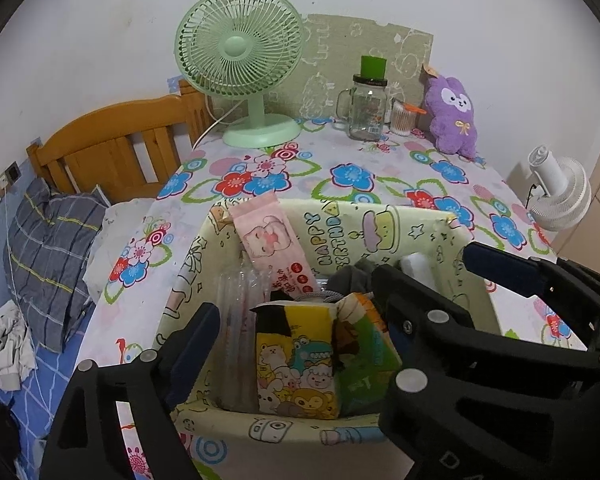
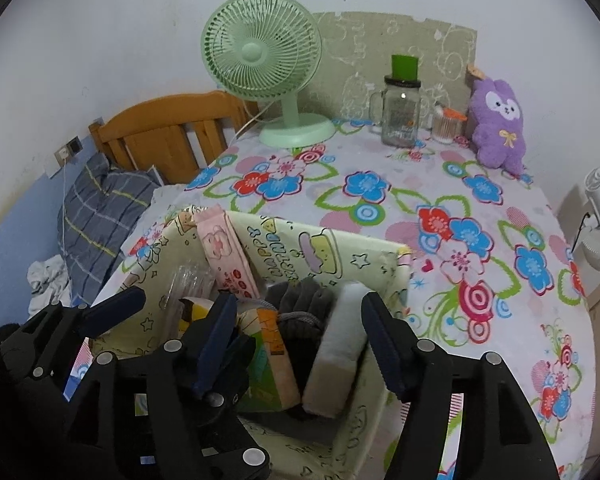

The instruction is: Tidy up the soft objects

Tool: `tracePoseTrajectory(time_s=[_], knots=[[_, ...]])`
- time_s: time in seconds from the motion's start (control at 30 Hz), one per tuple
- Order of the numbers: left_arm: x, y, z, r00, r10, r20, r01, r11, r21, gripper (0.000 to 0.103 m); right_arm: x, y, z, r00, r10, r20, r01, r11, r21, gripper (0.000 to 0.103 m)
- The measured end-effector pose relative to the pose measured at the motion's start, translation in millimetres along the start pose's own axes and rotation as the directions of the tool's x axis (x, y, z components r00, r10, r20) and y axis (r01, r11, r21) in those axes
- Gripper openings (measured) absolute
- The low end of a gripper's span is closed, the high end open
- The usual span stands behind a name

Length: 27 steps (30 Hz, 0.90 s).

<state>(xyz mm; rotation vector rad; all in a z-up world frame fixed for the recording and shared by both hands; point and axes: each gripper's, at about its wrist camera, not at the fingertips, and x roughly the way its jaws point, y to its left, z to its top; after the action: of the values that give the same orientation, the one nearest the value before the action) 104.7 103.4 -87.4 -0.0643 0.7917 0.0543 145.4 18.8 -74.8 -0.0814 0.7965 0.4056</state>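
Both the left claw (image 1: 296,332) and the right claw (image 2: 296,336) are held wide apart, nothing gripped. In the lower centre of each frame, tissue packs (image 1: 296,364), a grey glove (image 2: 300,304) and a white sponge (image 2: 340,344) are seen packed inside the fabric bin (image 1: 380,220) on the floral surface (image 2: 420,184).

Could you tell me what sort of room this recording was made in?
Most likely a bedroom at home. A wooden headboard with a plaid pillow stands beside a table with a floral tablecloth, which holds a green desk fan and a purple plush toy.
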Motion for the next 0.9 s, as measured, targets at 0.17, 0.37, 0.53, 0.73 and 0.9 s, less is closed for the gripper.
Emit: tracePoseTrajectory(time_s=[0.17,0.37,0.53,0.73,0.9], knots=[[-9,-7,2,1.000,0.009,0.021,-0.009,1.000,-0.013,0.094,-15,-6,0,0.999,-0.027,0.032,0.026,1.000,0.006,0.084],[-22,-21,3,0.999,-0.007,0.046,0.007,1.000,0.015,0.098,-36,-16,-2,0.996,-0.055,0.065,0.054,0.998,0.014,0.084],[-36,-34,6,0.996,-0.012,0.086,0.009,0.999,0.031,0.103,-56,-24,-4,0.992,-0.073,0.100,0.071,0.997,0.027,0.085],[-49,-49,7,0.994,-0.022,0.110,0.016,0.998,0.055,0.103,-80,-35,-8,0.984,-0.114,0.140,0.109,0.993,0.044,0.092],[-63,-61,8,0.990,-0.049,0.130,0.040,0.997,0.070,0.103,-102,-46,-12,0.972,-0.146,0.181,0.136,0.988,0.067,0.097]])
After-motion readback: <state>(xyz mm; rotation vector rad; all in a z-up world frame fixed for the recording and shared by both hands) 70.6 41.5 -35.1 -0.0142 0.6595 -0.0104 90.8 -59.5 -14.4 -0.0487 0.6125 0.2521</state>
